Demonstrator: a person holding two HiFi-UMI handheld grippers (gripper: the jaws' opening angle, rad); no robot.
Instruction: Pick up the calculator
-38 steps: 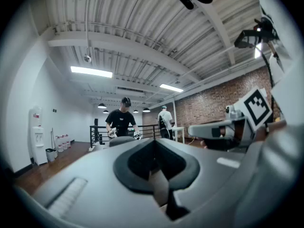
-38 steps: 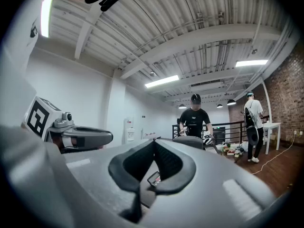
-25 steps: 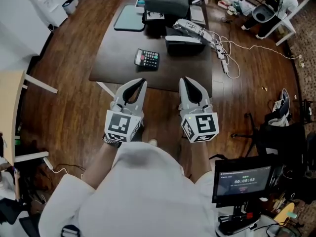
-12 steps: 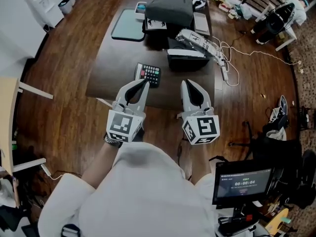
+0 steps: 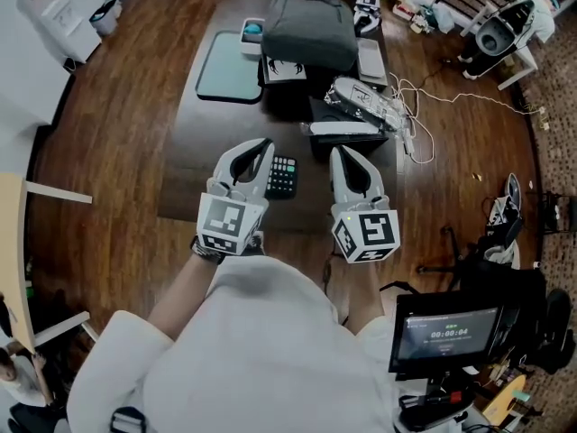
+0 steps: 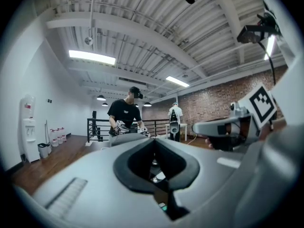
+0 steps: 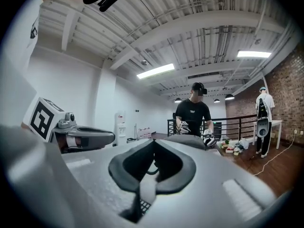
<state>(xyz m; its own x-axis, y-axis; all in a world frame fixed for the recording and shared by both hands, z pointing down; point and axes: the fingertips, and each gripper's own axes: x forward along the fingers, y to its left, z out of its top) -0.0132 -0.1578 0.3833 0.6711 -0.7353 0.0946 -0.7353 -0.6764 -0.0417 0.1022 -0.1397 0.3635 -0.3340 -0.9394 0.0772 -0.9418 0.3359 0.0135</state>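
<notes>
Calculator [image 5: 283,177] lies flat near the counter's [image 5: 198,152] near edge, between the left tongs [image 5: 261,144] and right tongs [image 5: 337,152]. Both hover closed and empty, probably because no grasp has begun.

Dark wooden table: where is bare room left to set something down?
The near left part of the dark wooden table is bare, bordered by the flat teal tray behind, the black calculator to the right and the table's front edge. The far end and right side are crowded, with a dark grey bag and a white power strip.
</notes>
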